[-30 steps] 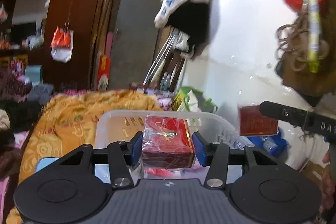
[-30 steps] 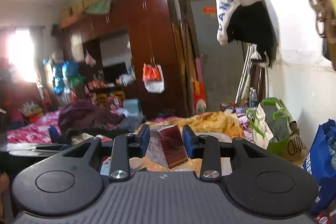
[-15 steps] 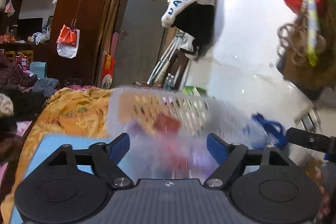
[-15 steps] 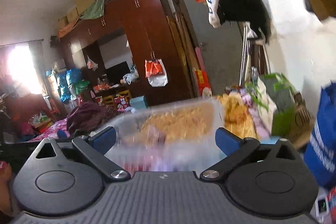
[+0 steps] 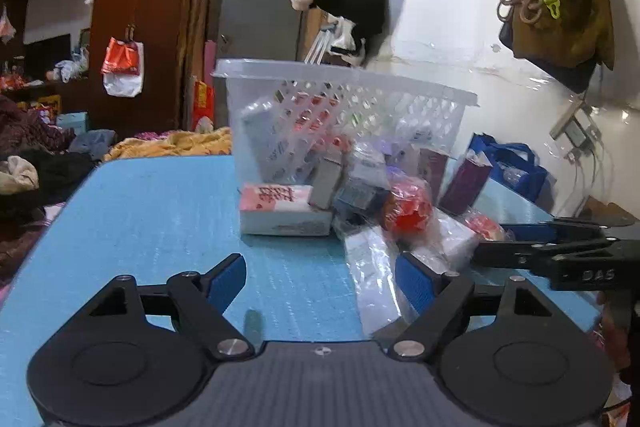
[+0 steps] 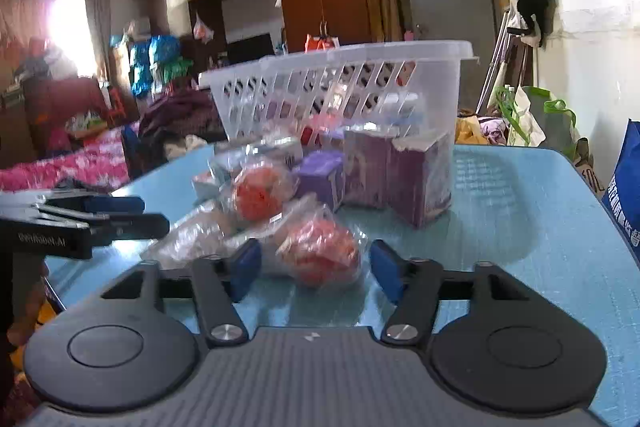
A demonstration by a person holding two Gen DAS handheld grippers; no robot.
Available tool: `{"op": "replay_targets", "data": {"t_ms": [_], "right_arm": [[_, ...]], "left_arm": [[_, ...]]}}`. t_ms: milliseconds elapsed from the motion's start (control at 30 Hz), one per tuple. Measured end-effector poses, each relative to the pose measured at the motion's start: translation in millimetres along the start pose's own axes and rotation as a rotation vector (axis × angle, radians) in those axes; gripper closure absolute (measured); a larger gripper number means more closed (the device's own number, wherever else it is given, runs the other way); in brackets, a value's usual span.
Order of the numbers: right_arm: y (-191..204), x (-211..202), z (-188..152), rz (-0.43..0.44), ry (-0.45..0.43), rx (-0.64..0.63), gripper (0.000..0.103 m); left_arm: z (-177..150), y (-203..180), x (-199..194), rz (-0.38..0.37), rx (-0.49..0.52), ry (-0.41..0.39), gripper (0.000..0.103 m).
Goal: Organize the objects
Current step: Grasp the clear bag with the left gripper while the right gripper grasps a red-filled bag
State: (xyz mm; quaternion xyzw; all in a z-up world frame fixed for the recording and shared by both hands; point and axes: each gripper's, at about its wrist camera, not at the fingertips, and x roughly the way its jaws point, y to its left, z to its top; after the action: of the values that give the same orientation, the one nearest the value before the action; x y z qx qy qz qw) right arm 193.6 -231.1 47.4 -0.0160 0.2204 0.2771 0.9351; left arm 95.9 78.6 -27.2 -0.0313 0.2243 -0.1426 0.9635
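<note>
A clear plastic basket (image 5: pixel 344 107) (image 6: pixel 340 83) stands on the blue table (image 5: pixel 160 211) (image 6: pixel 520 195) with boxes inside. In front of it lies a pile: a white and pink box (image 5: pixel 280 213), purple boxes (image 6: pixel 416 179), a small purple box (image 6: pixel 320 179), and red items in clear bags (image 5: pixel 408 207) (image 6: pixel 320 251) (image 6: pixel 258 193). My left gripper (image 5: pixel 320 281) is open and empty, low over the table, a clear bag (image 5: pixel 372 279) by its right finger. My right gripper (image 6: pixel 314 269) is open, its fingers either side of the nearest red bagged item, apart from it.
The right gripper's fingers show at the right of the left wrist view (image 5: pixel 560 243); the left gripper shows at the left of the right wrist view (image 6: pixel 80 223). A blue bag (image 5: pixel 508 163) stands beyond the table's right edge. A cluttered bed (image 5: pixel 36 163) lies left.
Both grippers have let go of their red boxes and opened. Both have dropped from above the basket to table level in front of the pile.
</note>
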Motion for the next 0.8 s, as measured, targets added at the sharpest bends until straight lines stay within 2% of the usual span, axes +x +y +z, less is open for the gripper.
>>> {"op": "replay_targets", "data": {"t_ms": [133,267,333,433,533,567,800], "right_arm": [[-2,-1,-6,-0.002,0.008,-0.012,0.054],[-4,-4,-8,-0.016,-0.014,-0.013,0.054],[-6,-5,-7,-0.012,-0.019,-0.009,0.054],[-8,-5,-6,-0.002,-0.026,0.002,0.054],[-9,-5,-6,0.004,-0.034,0.004,0.054],[-9,-5,-6,0.004,-0.035,0.003,0.054],[-10,-7,-6,0.006,-0.058,-0.003,0.054]], "left_arm": [[-3,-9,4,0.036,0.007,0.008,0.017],[-12,-25,16,0.055,0.065,0.061,0.017],[-14,-35,17,0.090,0.113,0.054,0.017],[-15,-40,17,0.104,0.108,0.041,0.020],[-18,-37,15,0.065,0.096,0.030,0.048],[-17,-38,14,0.059,0.098,0.024,0.064],[-26,-38,6,0.077,0.130,-0.062,0.064]]}}
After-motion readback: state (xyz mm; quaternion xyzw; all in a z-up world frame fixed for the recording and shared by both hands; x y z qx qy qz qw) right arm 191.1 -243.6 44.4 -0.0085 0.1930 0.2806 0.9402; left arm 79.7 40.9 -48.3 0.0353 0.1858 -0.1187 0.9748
